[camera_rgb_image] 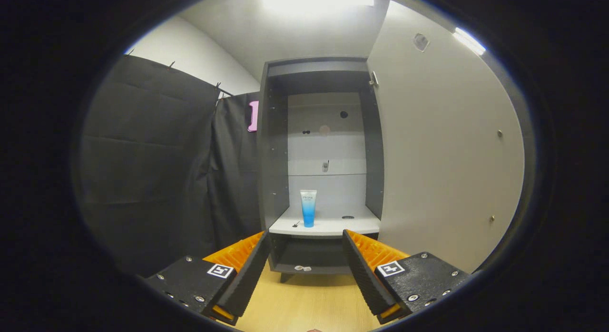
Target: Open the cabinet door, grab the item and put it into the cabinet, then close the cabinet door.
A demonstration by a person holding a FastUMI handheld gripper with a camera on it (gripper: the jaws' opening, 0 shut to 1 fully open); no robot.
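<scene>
A tall grey cabinet point(273, 146) stands ahead with its pale door point(442, 146) swung wide open to the right. On its light shelf point(333, 226) a white and blue tube point(308, 207) stands upright on its cap, toward the shelf's left side. My gripper point(306, 237) is open, with nothing between its fingers. The fingertips sit just below the shelf's front edge, apart from the tube, which stands beyond them.
Black cloth point(157, 180) hangs to the left of the cabinet, with a pink object point(253, 116) against it near the cabinet's upper left side. A wooden surface point(309, 303) lies under the gripper. The open door bounds the right side.
</scene>
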